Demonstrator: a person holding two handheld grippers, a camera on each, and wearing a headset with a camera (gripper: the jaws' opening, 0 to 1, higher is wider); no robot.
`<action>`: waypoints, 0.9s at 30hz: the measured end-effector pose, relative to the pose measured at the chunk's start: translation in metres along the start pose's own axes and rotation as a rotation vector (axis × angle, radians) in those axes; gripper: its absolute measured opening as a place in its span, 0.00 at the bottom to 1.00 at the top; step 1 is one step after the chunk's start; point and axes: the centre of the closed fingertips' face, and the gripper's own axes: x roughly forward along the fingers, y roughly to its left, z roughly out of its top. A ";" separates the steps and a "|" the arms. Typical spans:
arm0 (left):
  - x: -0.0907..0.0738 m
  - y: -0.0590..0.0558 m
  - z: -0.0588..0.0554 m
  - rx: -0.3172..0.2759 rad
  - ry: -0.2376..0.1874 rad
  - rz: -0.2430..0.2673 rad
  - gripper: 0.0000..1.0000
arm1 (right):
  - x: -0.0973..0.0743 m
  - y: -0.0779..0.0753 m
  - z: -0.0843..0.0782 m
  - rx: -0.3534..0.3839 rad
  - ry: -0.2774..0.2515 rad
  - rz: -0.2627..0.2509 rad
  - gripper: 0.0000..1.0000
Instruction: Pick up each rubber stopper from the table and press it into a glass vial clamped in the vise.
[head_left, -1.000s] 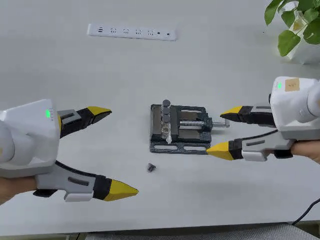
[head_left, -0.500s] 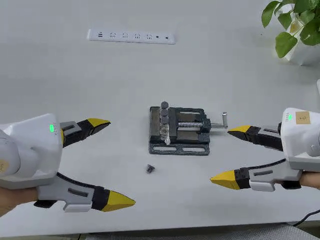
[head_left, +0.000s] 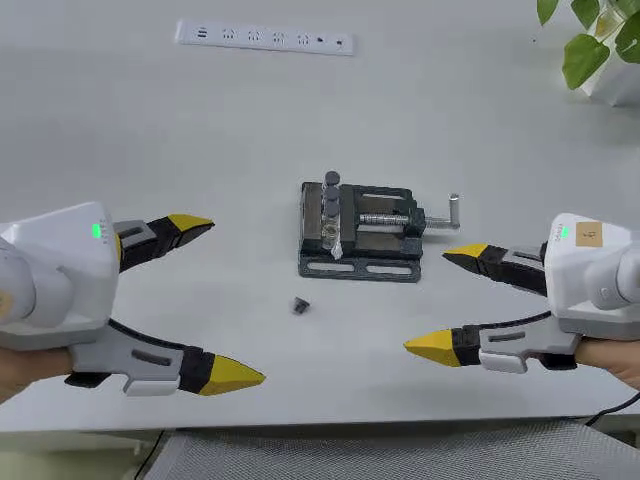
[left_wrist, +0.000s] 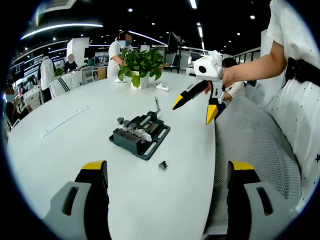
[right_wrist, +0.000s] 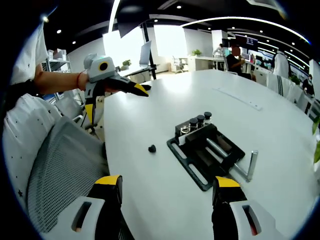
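Between left tool (head_left: 230, 300) and right tool (head_left: 431, 301), rubber stopper (head_left: 301, 306) on table (head_left: 450, 120), both tools wide, empty.

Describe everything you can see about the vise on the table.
The vise is small, dark and metal-looking, and sits flat on the white table near its middle. Its base has slotted flanges along the sides. A silver screw with a crossbar handle sticks out of one end. A row of glass vials stands clamped upright in it; three look capped with dark stoppers, and the nearest looks open. Nothing else touches it.
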 end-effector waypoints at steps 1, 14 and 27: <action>0.000 0.000 -0.001 -0.001 0.001 0.000 0.99 | 0.002 0.001 0.000 0.002 -0.002 0.002 0.71; 0.001 -0.003 -0.009 -0.019 -0.001 -0.002 0.99 | 0.046 0.021 0.013 -0.055 -0.015 0.060 0.53; 0.002 -0.003 -0.015 -0.038 0.004 -0.004 0.99 | 0.094 0.030 0.027 -0.184 0.025 0.123 0.22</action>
